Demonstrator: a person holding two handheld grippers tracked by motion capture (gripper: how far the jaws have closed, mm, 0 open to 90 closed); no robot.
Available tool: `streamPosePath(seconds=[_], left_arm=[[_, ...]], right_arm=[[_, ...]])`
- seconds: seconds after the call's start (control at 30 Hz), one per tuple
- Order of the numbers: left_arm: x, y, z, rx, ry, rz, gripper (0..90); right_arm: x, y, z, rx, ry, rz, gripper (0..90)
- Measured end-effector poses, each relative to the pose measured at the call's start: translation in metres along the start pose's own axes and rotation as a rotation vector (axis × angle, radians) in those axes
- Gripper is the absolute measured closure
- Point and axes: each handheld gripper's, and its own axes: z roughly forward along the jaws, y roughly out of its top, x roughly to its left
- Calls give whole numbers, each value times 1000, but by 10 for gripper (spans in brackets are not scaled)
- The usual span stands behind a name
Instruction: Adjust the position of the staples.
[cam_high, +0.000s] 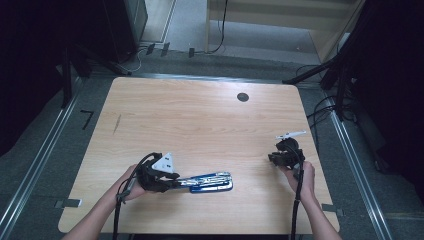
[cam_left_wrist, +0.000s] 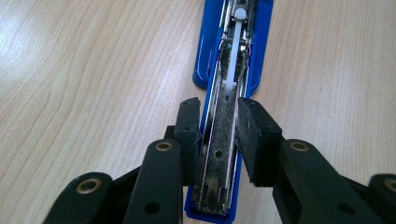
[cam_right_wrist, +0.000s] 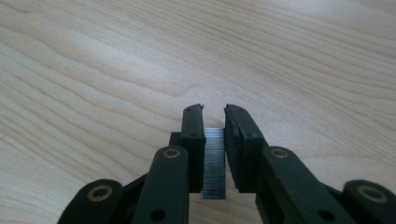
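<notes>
Gripping the open blue stapler (cam_left_wrist: 219, 154) by its metal staple channel, the left gripper (cam_left_wrist: 218, 116) has both pads pressed on the channel's sides near the hinge end. In the high view the stapler (cam_high: 212, 181) lies flat on the wooden table (cam_high: 200, 120), reaching away from the left gripper (cam_high: 175, 182) toward the table's middle, with the near edge close behind the hand and a broad stretch of bare wood ahead of the jaws.

The right gripper (cam_right_wrist: 214, 116) is clenched on a strip of staples (cam_right_wrist: 215, 163), which sits upright between the two pads. In the high view the right gripper (cam_high: 274, 157) stands near the table's right edge, well apart from the stapler, with open wood between the two grippers and beyond them up to a small dark round hole (cam_high: 243, 97) near the far edge.

The stapler has a glossy blue plastic base, rounded at the tip, and a long, narrow channel of dull, speckled metal. A white plastic pusher (cam_left_wrist: 236, 46) runs along the channel ahead of the jaws. The strip is a short silvery block with fine ridges across its face. The table is pale wood grain with rounded corners; the grippers' jaws are matte black with brass-coloured rivets.
</notes>
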Motion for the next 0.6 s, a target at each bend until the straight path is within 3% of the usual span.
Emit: streamPosePath(seconds=[0.6], left_arm=[[0,0,0,0,-3,-2,710]], right_arm=[[17,4,-11,-3,65,-66,795]])
